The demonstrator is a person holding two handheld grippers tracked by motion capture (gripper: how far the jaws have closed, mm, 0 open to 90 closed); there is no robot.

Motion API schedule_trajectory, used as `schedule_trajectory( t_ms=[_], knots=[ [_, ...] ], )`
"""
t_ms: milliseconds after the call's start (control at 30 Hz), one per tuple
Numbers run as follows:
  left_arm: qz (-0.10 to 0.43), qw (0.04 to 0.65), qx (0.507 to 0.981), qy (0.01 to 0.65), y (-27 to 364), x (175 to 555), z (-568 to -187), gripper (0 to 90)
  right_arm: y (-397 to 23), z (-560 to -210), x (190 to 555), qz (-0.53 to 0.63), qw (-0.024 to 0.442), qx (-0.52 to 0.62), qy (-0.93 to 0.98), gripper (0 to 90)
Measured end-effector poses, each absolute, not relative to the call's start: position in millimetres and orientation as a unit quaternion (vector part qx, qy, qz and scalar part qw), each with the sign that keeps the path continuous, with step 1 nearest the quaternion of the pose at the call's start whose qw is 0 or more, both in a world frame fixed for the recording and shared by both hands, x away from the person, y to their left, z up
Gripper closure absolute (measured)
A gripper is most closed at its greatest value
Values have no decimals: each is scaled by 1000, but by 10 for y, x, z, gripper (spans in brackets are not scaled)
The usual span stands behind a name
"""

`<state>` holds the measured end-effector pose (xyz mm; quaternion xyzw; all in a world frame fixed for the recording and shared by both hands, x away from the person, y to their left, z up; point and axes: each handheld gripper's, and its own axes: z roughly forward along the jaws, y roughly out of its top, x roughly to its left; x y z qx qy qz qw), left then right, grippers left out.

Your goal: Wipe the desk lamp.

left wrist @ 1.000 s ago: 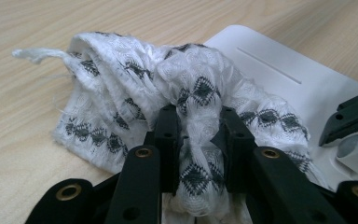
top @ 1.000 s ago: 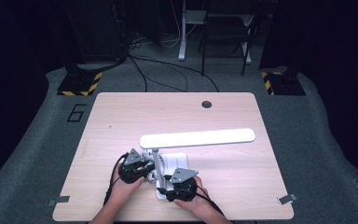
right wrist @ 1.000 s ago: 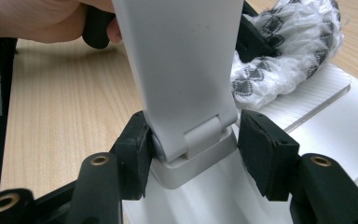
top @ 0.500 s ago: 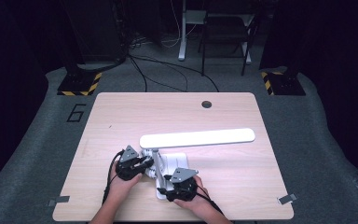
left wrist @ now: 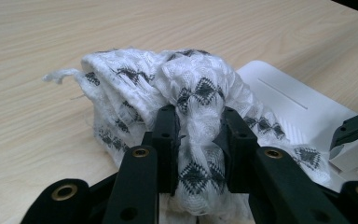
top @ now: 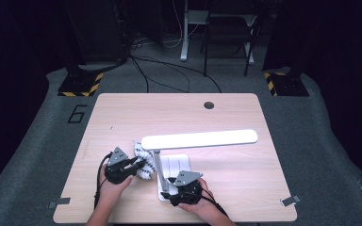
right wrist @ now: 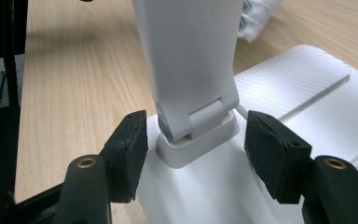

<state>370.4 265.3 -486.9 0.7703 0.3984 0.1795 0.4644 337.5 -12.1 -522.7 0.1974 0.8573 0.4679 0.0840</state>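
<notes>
Left gripper pinches the soft, light cloth beside the lamp; right gripper, jaws just widening, probably grips nothing.

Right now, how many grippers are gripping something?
1. The left gripper is shut on the patterned cloth. The right gripper, jaws just opening, straddles the lamp hinge without touching it.

Far tabletop was left free | lamp head was spread across mid-table | post and base blocked near centre | right side was found passable
</notes>
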Motion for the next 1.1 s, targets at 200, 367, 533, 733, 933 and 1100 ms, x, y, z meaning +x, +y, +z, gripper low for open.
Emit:
schedule_trajectory(
  t_ms=[200,367,533,733,933,1100],
  knots=[
    [190,463,761,412,2802,3664,-4822,707,-194,-5186,3350,473,90,198,854,387],
    [206,460,749,431,2960,3613,-4782,707,-306,-5156,3320,468,102,201,854,379],
    [231,445,743,443,3052,3603,-4788,708,-349,-5141,3313,469,104,206,853,379],
    [232,428,734,474,3240,3625,-4876,708,-367,-5148,3333,469,113,209,851,378],
    [236,402,737,489,3315,3662,-4967,706,-368,-5161,3328,468,114,216,849,379],
    [230,382,740,504,3359,3704,-5072,683,-376,-5160,3331,468,118,217,848,379]
  ],
)
